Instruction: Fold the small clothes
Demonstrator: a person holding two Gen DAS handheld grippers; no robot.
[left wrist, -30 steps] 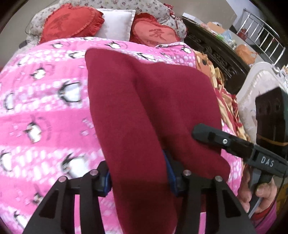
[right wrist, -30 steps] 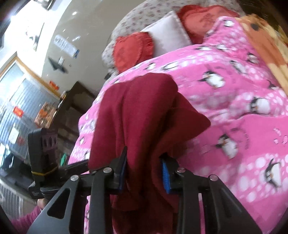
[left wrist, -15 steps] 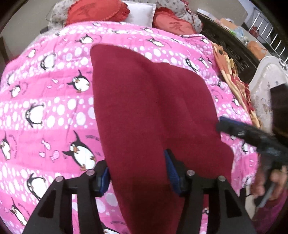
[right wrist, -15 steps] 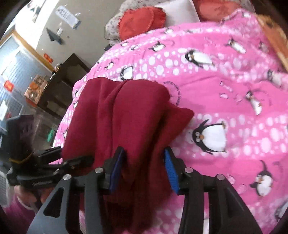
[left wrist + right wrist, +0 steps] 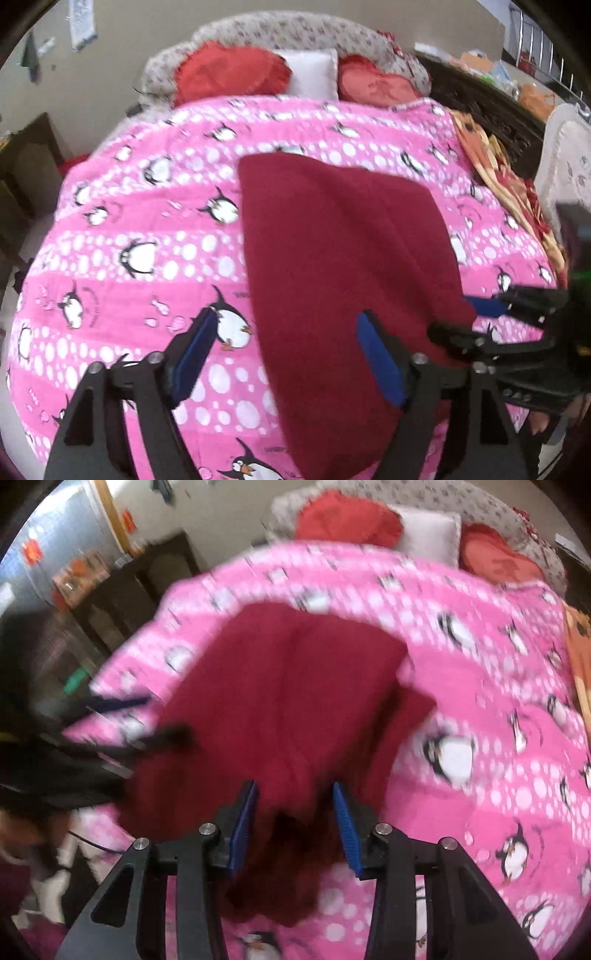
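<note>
Dark red garment (image 5: 343, 266) lies spread on the pink penguin quilt (image 5: 140, 254), its far edge toward the pillows (image 5: 314, 72) at the head of the bed, its near end running down between the two tools.

Left gripper (image 5: 291, 358): jaws have just been opening and now stand wide. One blue pad (image 5: 194, 354) sits over bare quilt, clear of the cloth; the other (image 5: 382, 363) rests over the garment's near part. Neither presses, so nothing is held.

Right gripper (image 5: 299, 827): jaws narrow, having just closed a little, with a bunched fold of the garment between the pads (view is badly blurred; pads appear to pinch the cloth). In the left view its fingers (image 5: 484, 306) reach the garment's right corner.
</note>
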